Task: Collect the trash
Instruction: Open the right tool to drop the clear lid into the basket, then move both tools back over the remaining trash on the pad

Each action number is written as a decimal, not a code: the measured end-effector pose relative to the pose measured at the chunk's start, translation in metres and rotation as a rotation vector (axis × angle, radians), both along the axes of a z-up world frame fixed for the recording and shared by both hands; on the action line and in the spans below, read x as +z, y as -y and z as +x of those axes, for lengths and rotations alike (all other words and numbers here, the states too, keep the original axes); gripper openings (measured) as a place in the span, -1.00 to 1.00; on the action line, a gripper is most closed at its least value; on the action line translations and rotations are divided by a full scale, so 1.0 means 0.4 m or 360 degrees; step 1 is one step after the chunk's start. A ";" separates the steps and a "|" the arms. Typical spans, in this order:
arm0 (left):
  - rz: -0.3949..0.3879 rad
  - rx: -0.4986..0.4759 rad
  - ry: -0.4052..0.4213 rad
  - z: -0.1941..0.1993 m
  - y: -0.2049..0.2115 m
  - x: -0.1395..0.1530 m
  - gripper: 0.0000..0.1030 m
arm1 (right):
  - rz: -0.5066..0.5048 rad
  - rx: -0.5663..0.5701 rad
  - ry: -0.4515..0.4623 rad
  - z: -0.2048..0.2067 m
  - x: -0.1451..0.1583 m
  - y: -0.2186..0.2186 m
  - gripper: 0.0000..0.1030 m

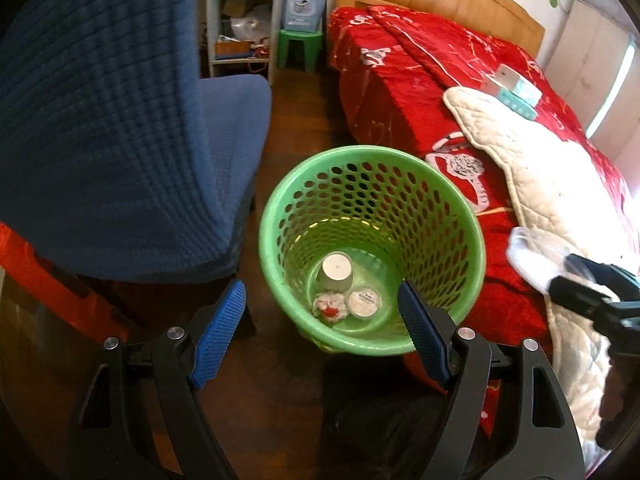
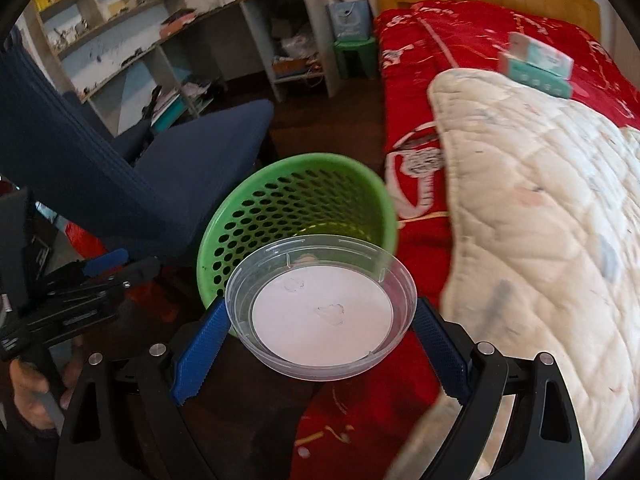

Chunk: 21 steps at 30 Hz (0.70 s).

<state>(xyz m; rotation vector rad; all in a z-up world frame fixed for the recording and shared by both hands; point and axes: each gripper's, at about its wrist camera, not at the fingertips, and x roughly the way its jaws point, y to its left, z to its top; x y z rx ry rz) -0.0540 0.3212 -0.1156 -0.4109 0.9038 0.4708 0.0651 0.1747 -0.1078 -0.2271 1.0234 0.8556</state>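
A green perforated basket [image 1: 276,200] stands on the dark floor between a chair and a bed. Inside lie an upturned paper cup [image 1: 336,270], a crumpled wrapper [image 1: 330,308] and a small round tub [image 1: 363,303]. My left gripper [image 1: 320,286] hovers over the basket's near rim, open, with nothing pressed by its blue pads. My right gripper [image 2: 320,304] is shut on a clear round plastic container [image 2: 320,312] with a white bottom, held just short of the basket [image 2: 296,200]. In the left wrist view the right gripper [image 1: 580,280] and that container [image 1: 532,256] show at the right edge.
A blue padded chair [image 1: 120,140] stands left of the basket. To its right is a bed with a red quilt [image 1: 400,80], a white quilted blanket [image 2: 540,220] and a teal box [image 2: 536,64]. A green stool [image 1: 300,48] and shelves [image 1: 240,20] stand at the back.
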 end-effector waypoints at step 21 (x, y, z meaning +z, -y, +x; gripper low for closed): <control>-0.0062 0.0028 0.0022 -0.014 -0.005 -0.012 0.50 | 0.0010 0.0079 -0.0070 -0.009 -0.061 -0.083 0.76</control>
